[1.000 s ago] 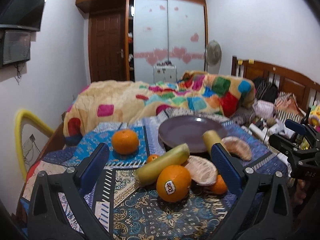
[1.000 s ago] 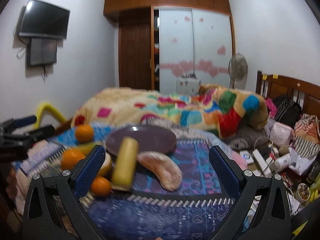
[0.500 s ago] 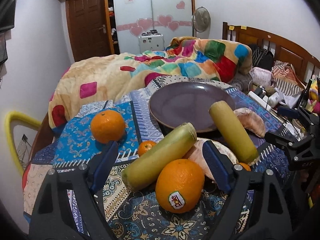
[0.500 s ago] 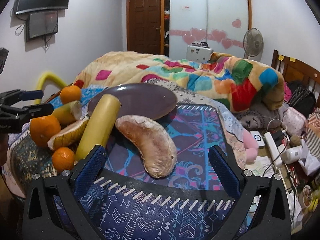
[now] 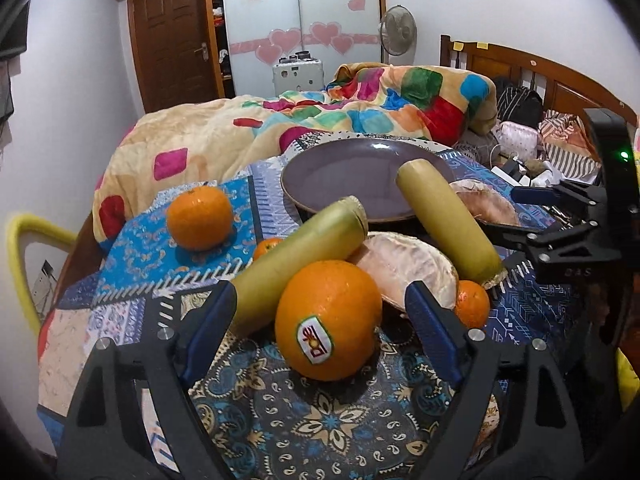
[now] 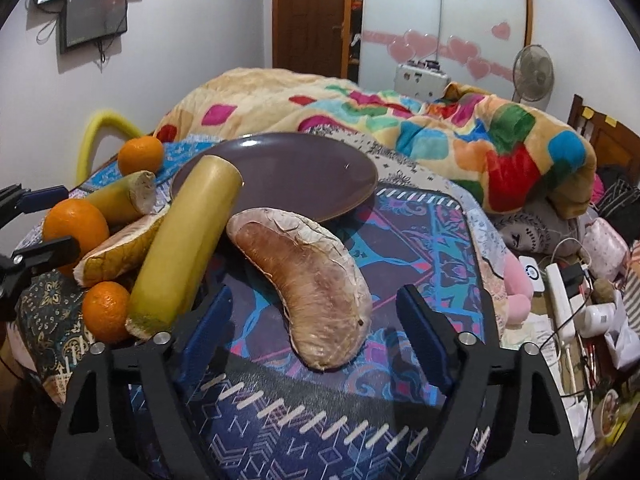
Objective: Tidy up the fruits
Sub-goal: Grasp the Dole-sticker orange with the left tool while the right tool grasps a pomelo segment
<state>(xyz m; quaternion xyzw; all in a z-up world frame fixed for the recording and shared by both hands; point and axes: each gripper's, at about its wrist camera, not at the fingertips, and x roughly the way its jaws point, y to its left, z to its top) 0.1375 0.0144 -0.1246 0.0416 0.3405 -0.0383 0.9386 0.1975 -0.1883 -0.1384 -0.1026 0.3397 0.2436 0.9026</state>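
A purple plate (image 5: 352, 176) sits on the patterned cloth (image 5: 320, 416) behind the piled fruit, with two sugarcane pieces (image 5: 304, 256) leaning across pomelo segments. The left gripper (image 5: 320, 320) is spread wide, its fingers flanking the stickered orange (image 5: 328, 320) without touching. The right gripper (image 6: 316, 324) is likewise released around the curved pomelo segment (image 6: 308, 276).

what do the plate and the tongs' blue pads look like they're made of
Plate: probably glazed ceramic, though melamine is possible. It is a smooth purple-brown surface with a soft sheen and a small glint of light.
Blue pads: likely rubber or soft plastic. They look matte and show no shine, set on the hard black plastic tongs.
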